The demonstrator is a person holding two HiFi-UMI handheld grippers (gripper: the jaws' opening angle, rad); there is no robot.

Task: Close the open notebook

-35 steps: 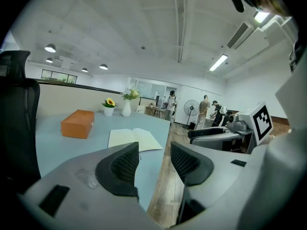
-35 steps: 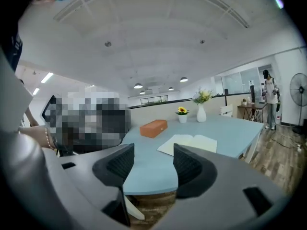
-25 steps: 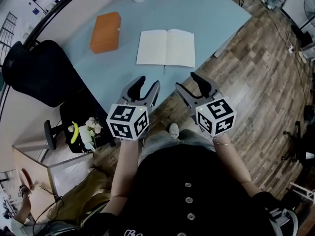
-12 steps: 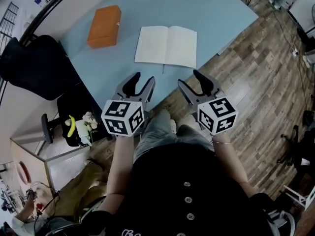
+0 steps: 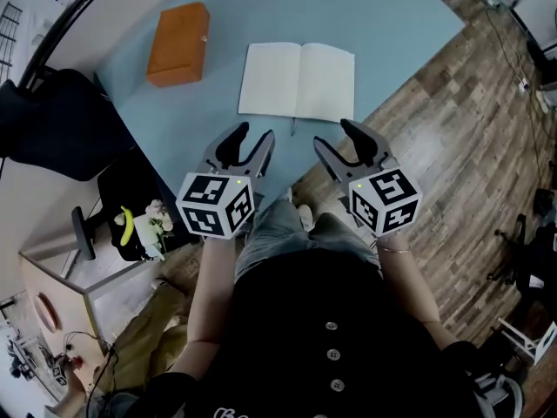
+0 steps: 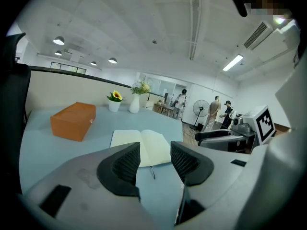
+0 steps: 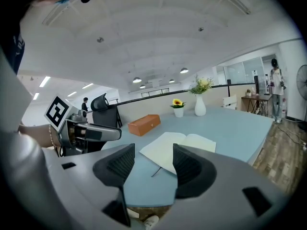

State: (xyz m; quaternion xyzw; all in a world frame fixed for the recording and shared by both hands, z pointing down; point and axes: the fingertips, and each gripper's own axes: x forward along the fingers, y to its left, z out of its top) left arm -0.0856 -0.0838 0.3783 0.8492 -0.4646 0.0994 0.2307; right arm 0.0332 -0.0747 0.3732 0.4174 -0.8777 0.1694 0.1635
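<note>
- A pale blue table [image 5: 392, 11] stands on a wood-plank floor [image 5: 452, 146].
- The notebook [image 5: 298, 80] lies open near the table's front edge, long axis left-right and spine pointing away.
- The left gripper [image 5: 252, 134] and right gripper [image 5: 335, 135] hover with jaws apart and empty.

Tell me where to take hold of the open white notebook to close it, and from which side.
Take the open white notebook by its right page's outer edge, coming in low from the right with the right gripper. It lies flat on the light blue table, spine pointing away from you, so that free edge should lift and fold leftward.
</note>
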